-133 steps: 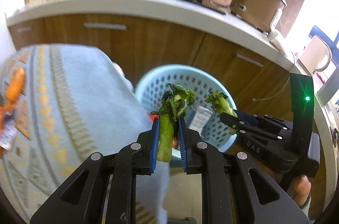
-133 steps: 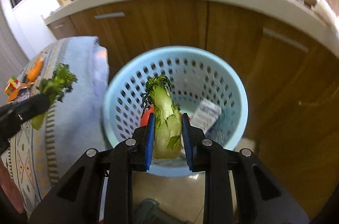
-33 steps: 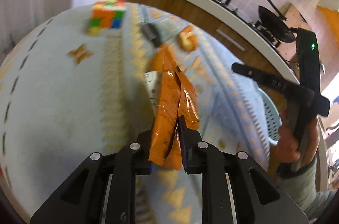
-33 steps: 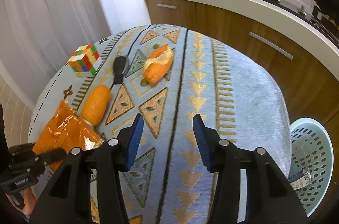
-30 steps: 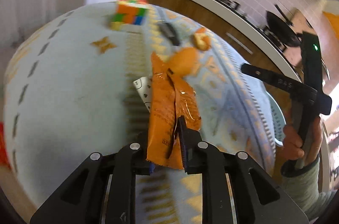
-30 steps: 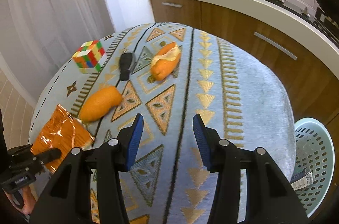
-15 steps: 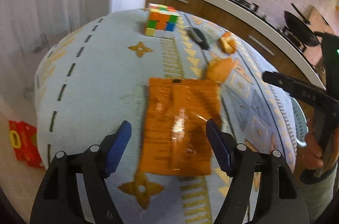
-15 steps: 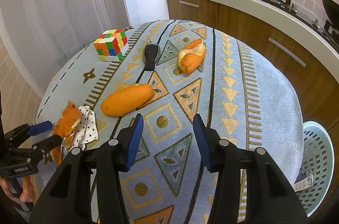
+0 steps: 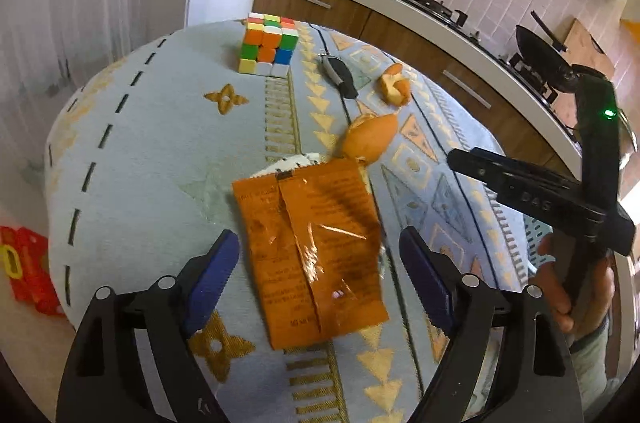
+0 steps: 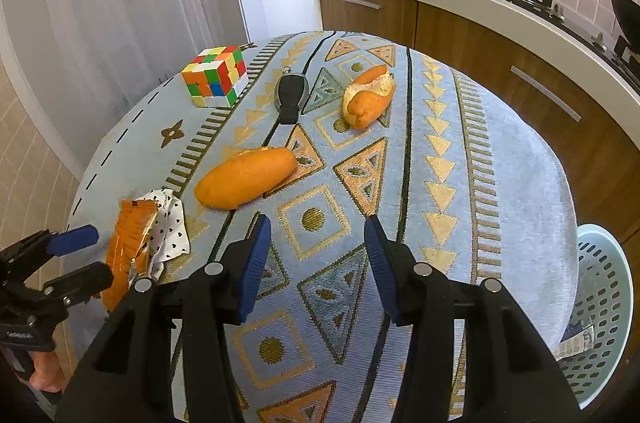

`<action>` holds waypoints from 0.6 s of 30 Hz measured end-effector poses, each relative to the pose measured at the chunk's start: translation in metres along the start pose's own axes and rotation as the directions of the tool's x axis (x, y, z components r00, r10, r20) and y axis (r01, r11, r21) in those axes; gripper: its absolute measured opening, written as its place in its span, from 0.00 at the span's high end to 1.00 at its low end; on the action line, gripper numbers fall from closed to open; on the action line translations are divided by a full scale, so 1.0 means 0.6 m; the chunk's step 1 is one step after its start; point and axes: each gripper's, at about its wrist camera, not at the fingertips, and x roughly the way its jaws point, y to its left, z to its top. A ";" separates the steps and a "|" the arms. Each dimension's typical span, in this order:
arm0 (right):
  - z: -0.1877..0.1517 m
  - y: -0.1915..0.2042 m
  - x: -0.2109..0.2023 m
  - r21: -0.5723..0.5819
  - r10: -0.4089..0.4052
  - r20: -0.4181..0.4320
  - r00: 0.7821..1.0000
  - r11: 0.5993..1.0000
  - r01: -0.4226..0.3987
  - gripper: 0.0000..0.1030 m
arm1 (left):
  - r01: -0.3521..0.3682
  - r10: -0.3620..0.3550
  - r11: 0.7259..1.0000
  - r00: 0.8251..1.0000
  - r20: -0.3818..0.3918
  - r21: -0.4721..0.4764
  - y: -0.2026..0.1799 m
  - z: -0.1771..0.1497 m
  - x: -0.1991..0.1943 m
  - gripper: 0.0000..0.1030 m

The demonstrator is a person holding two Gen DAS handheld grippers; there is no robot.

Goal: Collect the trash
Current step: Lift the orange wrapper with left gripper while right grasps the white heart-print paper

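An orange snack wrapper (image 9: 312,247) lies flat on the patterned tablecloth (image 9: 160,151), partly over a white dotted paper scrap (image 9: 288,165). My left gripper (image 9: 320,263) straddles the wrapper with its jaws opening; the blue pads stand clear of it on both sides. In the right wrist view the same wrapper (image 10: 128,243) and scrap (image 10: 168,227) sit at the table's left edge with the left gripper (image 10: 76,255) over them. My right gripper (image 10: 316,255) hangs open over the cloth with nothing between its pads. Two orange bread rolls (image 10: 244,183) (image 10: 368,95) lie mid-table.
A colour cube (image 10: 216,75) and a black car key (image 10: 290,95) rest at the table's far side. The light blue basket (image 10: 600,303) stands on the floor at the right, below the kitchen counter (image 10: 500,7). A red item (image 9: 24,271) lies on the floor left.
My left gripper has let go of the orange wrapper and spread its jaws wide; the wrapper now lies flat on the cloth. The right gripper stays open at the same width.
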 end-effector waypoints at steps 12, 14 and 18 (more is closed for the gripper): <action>-0.004 0.006 -0.006 -0.015 0.007 0.003 1.000 1.000 -0.007 0.56 | -0.101 0.103 0.993 0.994 -0.030 0.064 -0.014 -0.012 0.032 0.52; -0.002 0.010 -0.008 -0.022 0.014 0.006 1.000 1.000 -0.014 0.56 | -0.022 0.022 1.000 1.000 -0.010 0.013 0.008 -0.009 0.011 0.63; -0.002 0.032 -0.011 -0.051 0.041 0.006 0.999 0.998 -0.041 0.56 | 0.019 -0.018 1.000 0.999 0.032 -0.025 0.028 -0.006 -0.015 0.72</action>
